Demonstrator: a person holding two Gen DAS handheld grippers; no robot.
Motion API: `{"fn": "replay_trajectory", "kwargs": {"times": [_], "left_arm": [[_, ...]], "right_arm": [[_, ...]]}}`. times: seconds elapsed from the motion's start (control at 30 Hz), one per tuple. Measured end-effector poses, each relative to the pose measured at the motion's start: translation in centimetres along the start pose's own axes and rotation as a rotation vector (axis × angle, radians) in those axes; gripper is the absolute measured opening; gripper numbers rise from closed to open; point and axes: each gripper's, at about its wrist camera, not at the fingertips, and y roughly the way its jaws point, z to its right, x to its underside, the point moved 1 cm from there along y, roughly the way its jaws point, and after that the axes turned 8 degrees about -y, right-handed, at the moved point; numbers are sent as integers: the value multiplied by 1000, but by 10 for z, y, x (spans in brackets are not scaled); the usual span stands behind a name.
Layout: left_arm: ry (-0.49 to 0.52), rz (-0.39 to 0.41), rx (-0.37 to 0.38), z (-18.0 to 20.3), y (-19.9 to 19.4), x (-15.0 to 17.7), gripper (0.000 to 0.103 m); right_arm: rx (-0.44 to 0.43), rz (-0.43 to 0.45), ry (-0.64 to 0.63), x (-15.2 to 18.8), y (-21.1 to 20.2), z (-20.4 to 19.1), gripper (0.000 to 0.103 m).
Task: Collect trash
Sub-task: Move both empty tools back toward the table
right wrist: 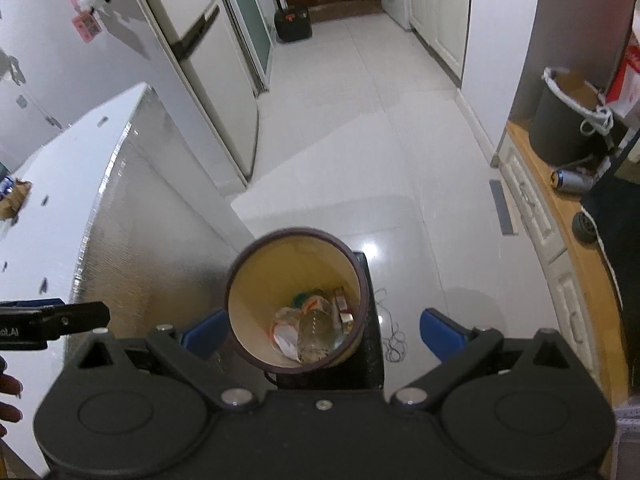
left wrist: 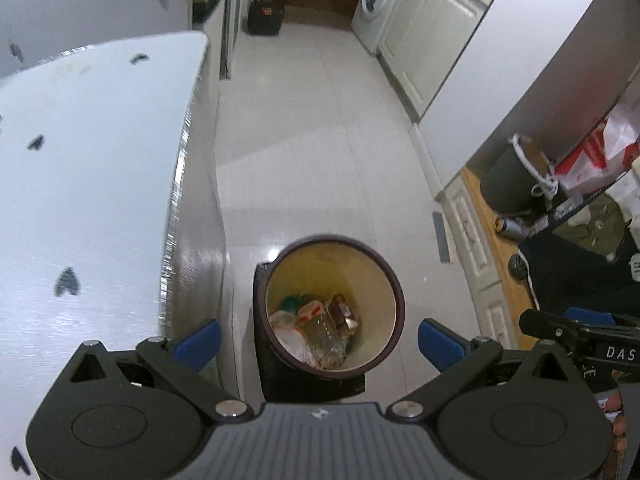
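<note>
Hovering over the trash bin (left wrist: 394,280), your left gripper (left wrist: 319,342) and right gripper (right wrist: 320,334) gape wide, gripping nothing; wrappers and a clear bottle (right wrist: 316,334) lie inside.

Two hand-held grippers, each built of matte black plastic. The left gripper (left wrist: 318,340) carries blue pads on its fingers (left wrist: 200,338), black linkage arms fixed by silver pivot screws, two round black housings at 7 and 5 o'clock, and a grey ribbed centre plate bearing a small white emblem. The right gripper (right wrist: 320,336) shows the same blue-padded fingers (right wrist: 440,336), silver screws and round housings, with a plain black centre plate. White lettering "DAS" marks its side in the left wrist view. The person wears dark clothing (left wrist: 580,276) with a white-edged seam.
</note>
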Motion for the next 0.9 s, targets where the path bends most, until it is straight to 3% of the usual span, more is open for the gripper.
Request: {"fn": "replay_trajectory", "kwargs": {"times": [0.43, 0.9], "left_arm": [[-67, 161, -4, -55, -73, 1, 103], [-120, 229, -8, -194, -120, -24, 103]], "right_arm": [[-14, 114, -67, -11, -41, -47, 103], [-41, 169, -106, -29, -38, -176, 103]]}}
